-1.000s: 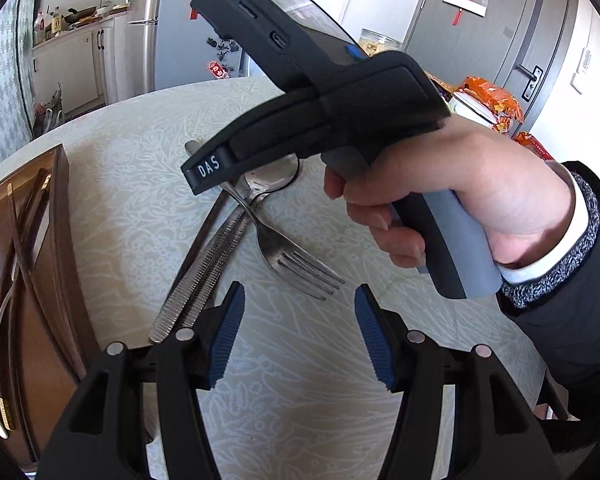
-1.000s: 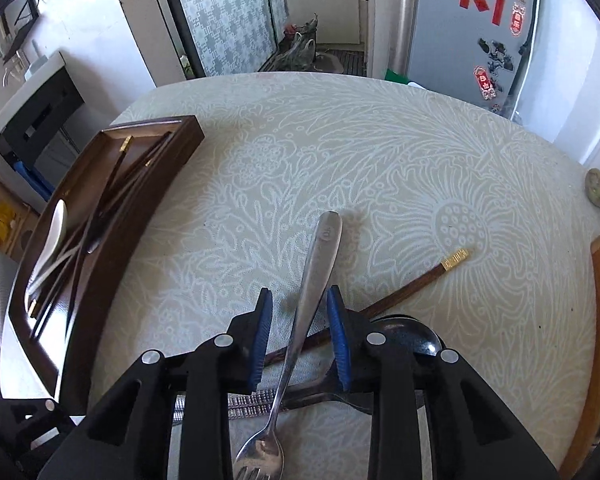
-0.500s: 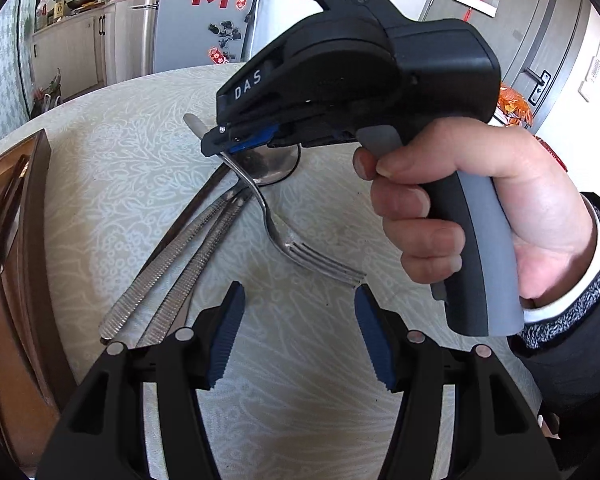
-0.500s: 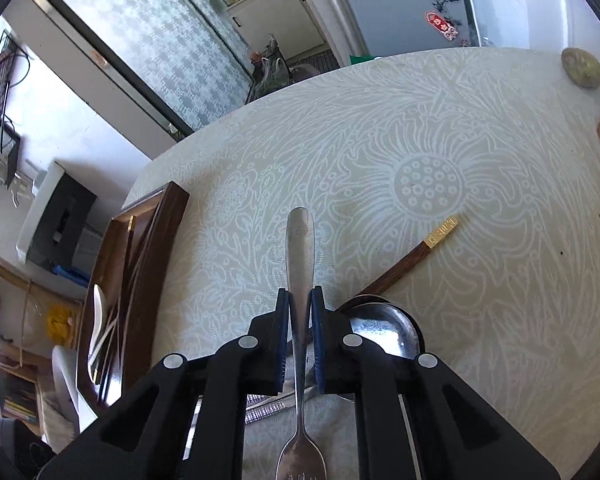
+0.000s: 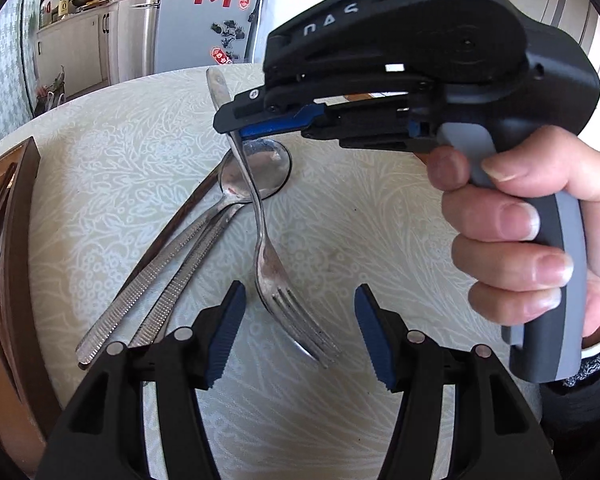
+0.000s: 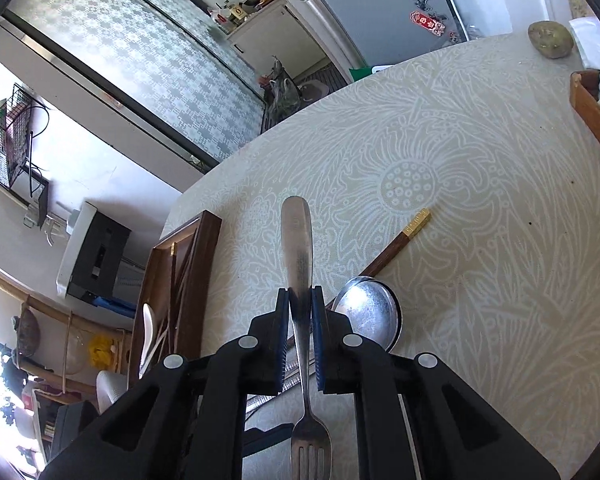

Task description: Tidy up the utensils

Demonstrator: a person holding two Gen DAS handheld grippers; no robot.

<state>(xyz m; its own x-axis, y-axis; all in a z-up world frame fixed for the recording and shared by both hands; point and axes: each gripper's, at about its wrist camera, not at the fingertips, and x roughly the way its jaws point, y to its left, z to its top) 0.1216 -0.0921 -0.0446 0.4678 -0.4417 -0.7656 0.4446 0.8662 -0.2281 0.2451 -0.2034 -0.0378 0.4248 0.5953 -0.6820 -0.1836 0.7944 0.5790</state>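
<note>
Lifted fork [image 6: 298, 256] hangs over floral tablecloth [image 6: 480, 200] near fridge [image 5: 204, 20].

Beyond my tongs the surface [image 6: 480, 140] wears a pale cloth printed with white leaves and flowers. Far ahead and to the right of my right tongs a brownish potato [image 6: 550, 39] sits near the surface's edge. Past that edge stands a grey fridge [image 6: 384, 12] dotted with red and dark magnets. Left of it is a white kitchen cabinet [image 6: 268, 32] with pans and bottles on top. A sliding door [image 6: 140, 48] with patterned glass runs further left, and a wire rack [image 6: 10, 136] hangs on the wall.
</note>
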